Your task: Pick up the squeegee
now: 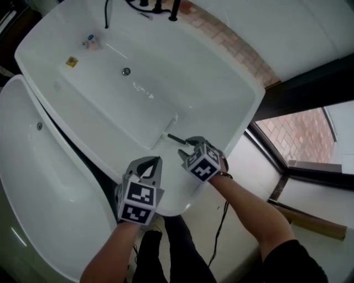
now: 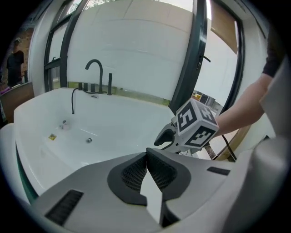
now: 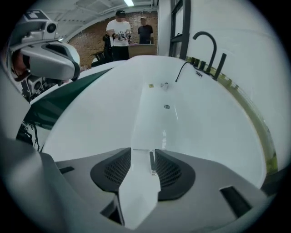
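Your right gripper [image 1: 186, 146] is down at the bathtub's [image 1: 238, 77] near rim, toward its right-hand end, pointing along the tub at the black faucet [image 1: 160, 8] on the far edge. Its jaws stand apart, and in the gap there's a thin dark bar, which looks like the squeegee [image 1: 177, 138] by its handle. The bar lies close against the right-hand pad [image 3: 170, 170] with open space on its other side, so nothing is clamped. In the head view the bar pokes out ahead of the jaws over the tub's inner slope; whether it rests on the tub, I can't tell. Your left gripper [image 1: 156, 162] sits just beside the right one over the same near rim, jaws pressed together with nothing between them. On the tub floor there's the drain [image 1: 126, 71], and toward the far left corner a small yellow sticker [image 1: 71, 62]. A second white tub [image 1: 33, 177] runs along the left side, and two people [image 3: 119, 32] stand well beyond the far end
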Available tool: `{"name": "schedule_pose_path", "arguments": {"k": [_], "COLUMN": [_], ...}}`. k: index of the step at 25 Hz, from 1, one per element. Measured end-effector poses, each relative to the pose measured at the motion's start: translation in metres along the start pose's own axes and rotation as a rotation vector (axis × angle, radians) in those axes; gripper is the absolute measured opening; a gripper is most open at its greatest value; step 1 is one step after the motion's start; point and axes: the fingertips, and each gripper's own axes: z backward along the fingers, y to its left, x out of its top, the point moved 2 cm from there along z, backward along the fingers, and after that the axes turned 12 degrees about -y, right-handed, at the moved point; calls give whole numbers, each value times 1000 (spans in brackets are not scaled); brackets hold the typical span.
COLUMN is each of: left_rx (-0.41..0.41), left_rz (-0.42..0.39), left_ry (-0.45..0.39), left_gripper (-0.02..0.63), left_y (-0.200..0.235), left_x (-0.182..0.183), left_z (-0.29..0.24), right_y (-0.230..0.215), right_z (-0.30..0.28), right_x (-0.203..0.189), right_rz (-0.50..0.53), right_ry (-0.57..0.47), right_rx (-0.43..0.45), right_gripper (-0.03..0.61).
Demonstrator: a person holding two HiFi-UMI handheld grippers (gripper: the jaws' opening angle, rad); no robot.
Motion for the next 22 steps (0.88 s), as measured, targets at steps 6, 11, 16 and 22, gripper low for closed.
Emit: {"name": "schedule_pose_path", "arguments": {"k": [6, 11, 16, 22], "left_rx": [10, 31, 42, 59], "left_rz": [17, 28, 40, 68], "left_ry": [29, 74, 87, 105], "left_gripper": [-8, -6, -6, -6], "left_y": [23, 45, 61, 75], "left_x": [-33, -52, -66, -76], "left_z": [-62, -99, -123, -137], "right_y": [-12, -16, -30, -32], "right_z": [-75, -117, -149, -176], "right_x": [-16, -25, -54, -72], "right_rz": [50, 43, 47, 73], "right_ry": [56, 85, 173, 248], "right_rx": [65, 91, 91, 115], "right_gripper": [172, 169, 166, 163]}}
